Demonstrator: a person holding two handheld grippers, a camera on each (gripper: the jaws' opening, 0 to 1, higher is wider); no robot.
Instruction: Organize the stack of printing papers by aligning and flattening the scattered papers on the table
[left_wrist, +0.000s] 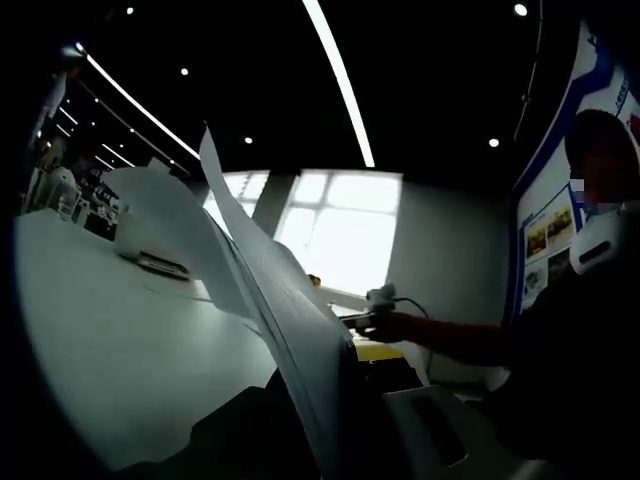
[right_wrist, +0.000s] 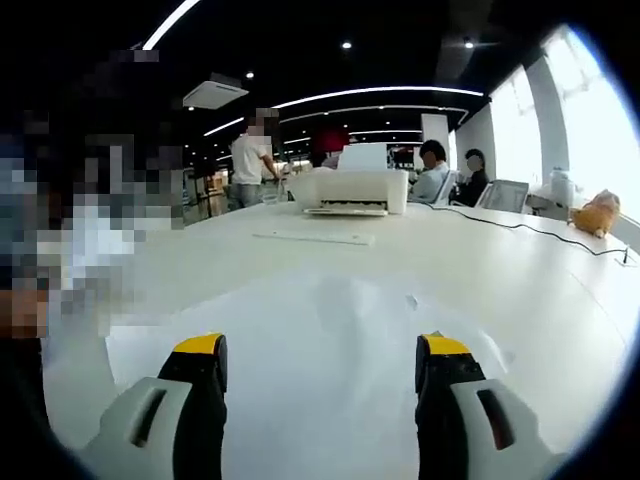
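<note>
Left gripper view: left gripper (left_wrist: 330, 440) pinching papers (left_wrist: 275, 300) at lower edge, sheets lifted, fanning out above table (left_wrist: 110, 330). Right gripper (right_wrist: 320, 385) jaws spread, holding nothing, above loose sheet (right_wrist: 320, 330) lying flat. Printer (right_wrist: 352, 190) far behind. Advice: tap lifted edges on table to align, then lay flat on loose sheet.

R tool (right_wrist: 320, 375) jaws wide apart — L tool (left_wrist: 330, 420) clamped shut, tilted up.

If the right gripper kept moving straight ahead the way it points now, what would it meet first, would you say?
The right gripper stands open above a sheet of paper lying on the white table. Straight on, the way looks free until the white printer at the far side, though depth is hard to judge.
</note>
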